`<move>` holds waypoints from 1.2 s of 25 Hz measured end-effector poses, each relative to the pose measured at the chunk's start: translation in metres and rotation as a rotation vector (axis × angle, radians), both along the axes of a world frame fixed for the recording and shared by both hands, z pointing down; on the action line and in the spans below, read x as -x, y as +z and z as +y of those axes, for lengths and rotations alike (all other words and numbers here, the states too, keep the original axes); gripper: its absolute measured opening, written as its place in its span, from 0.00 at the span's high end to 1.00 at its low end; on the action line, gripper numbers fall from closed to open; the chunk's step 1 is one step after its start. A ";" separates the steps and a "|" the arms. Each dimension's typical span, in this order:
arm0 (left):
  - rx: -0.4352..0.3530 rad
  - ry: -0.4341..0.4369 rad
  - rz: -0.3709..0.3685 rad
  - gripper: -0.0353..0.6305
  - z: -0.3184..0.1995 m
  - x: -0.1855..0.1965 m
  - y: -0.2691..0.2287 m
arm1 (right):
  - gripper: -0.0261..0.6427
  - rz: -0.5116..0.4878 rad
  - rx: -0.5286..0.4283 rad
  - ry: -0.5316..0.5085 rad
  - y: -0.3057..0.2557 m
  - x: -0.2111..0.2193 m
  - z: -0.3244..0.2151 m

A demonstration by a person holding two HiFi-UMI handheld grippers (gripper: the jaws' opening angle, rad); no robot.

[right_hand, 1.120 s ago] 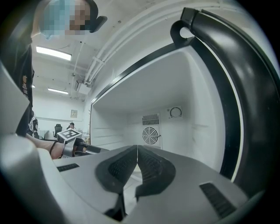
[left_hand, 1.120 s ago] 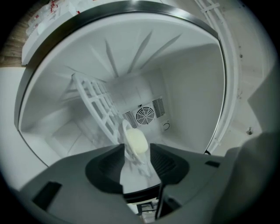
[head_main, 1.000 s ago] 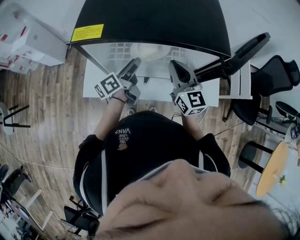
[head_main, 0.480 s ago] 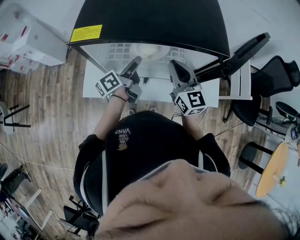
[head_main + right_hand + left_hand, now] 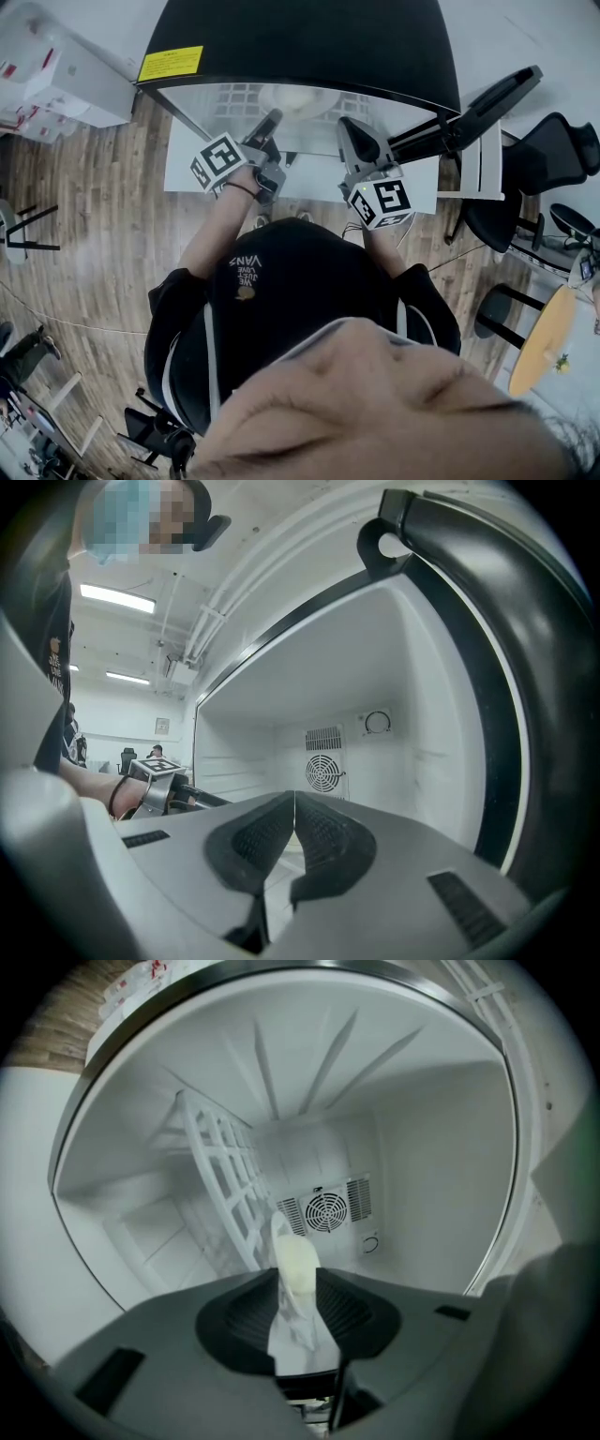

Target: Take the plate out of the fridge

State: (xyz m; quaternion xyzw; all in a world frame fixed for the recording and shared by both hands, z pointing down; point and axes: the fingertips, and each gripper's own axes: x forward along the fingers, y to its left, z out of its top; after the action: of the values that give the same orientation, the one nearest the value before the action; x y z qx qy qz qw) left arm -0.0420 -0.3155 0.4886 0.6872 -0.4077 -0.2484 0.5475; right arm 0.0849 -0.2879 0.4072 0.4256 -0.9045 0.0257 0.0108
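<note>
Though seen only edge-on, found plate (image 5: 292,1255) inside fridge (image 5: 441,1194), pinched at rim by fingers (image 5: 248,1312) of left gripper (image 5: 298,1283), just now closing. Noted rack (image 5: 220,1176) alongside. Found right gripper (image 5: 293,799) at fridge mouth, fingers pressed together, holding nothing.

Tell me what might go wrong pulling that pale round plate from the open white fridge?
1. The jaws of the left gripper have just been closing on only the rim of the pale round plate, so it may tilt or slip out.
2. The white wire shelf lies close by; the plate could knock it on leaving.
3. The right gripper is shut and empty, giving no support.
</note>
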 end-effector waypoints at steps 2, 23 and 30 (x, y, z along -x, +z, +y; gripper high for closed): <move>0.024 -0.010 0.011 0.78 0.000 0.000 0.003 | 0.94 -0.001 0.002 -0.005 0.000 0.001 0.000; 0.096 -0.045 0.097 0.89 0.001 0.003 0.012 | 0.94 -0.006 0.016 -0.021 0.006 0.006 0.001; 0.099 -0.045 0.121 0.89 0.001 0.002 0.013 | 0.94 -0.007 0.023 -0.023 0.009 0.007 0.003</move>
State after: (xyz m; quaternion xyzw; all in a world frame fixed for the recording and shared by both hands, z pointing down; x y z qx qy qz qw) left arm -0.0437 -0.3147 0.5014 0.6336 -0.4010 -0.2811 0.5989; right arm 0.0777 -0.2852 0.4161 0.4152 -0.9089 0.0372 0.0130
